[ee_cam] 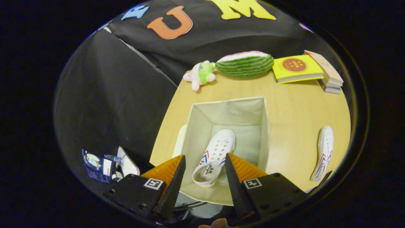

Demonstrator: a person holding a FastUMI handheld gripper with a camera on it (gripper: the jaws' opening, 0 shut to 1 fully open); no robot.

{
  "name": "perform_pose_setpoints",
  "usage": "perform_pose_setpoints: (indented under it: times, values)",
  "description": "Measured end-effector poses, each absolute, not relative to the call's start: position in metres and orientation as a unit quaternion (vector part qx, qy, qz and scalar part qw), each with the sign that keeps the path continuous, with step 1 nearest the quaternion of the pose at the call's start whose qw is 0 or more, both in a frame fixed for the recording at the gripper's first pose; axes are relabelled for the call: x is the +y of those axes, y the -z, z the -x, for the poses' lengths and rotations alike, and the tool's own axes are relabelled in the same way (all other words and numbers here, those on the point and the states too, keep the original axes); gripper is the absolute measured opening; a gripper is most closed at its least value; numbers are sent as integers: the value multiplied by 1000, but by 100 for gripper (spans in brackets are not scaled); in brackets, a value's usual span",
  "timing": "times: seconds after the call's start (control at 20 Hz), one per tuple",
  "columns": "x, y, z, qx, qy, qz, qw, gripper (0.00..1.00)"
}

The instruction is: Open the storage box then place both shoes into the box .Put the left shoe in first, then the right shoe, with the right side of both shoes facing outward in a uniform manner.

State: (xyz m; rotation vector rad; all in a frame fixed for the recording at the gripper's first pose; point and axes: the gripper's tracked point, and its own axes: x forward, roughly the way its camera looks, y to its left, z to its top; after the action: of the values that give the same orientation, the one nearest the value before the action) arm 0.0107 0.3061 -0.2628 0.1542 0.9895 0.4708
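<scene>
Gripper (204, 158) hangs above the near rim of the storage box, fingers spread wide, nothing pressed between them; the heel of one shoe shows in the gap, lying lower down inside the box. One wooden table (294, 107), light tan, carries everything. One storage box (227, 110), pale fabric, open at the top, stands on the table just ahead of the fingers; a pale flap (179, 141) shows beside its left wall, what it is cannot be told. Shoes: two, both white with red and blue stripes. First shoe (215, 155) lies inside the box on its floor, toe pointing away from the gripper, opening up. Second shoe (324, 152) lies on the table well apart to the right of the box. Beyond the box, along the far table edge: one watermelon-slice plush (245, 65), one small pink-and-green plush toy (201, 74) just beside it on the left, one yellow book (295, 68) on its right, and a small stack of books (329, 77) touching the yellow one.
</scene>
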Motion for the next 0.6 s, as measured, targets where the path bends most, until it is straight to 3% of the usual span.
perform_pose_setpoints:
  times: [0.3, 0.6]
  values:
    - [219, 213, -24, 398, -190, -27, 897, 78]
    - [113, 207, -33, 378, -131, 4, 916, 79]
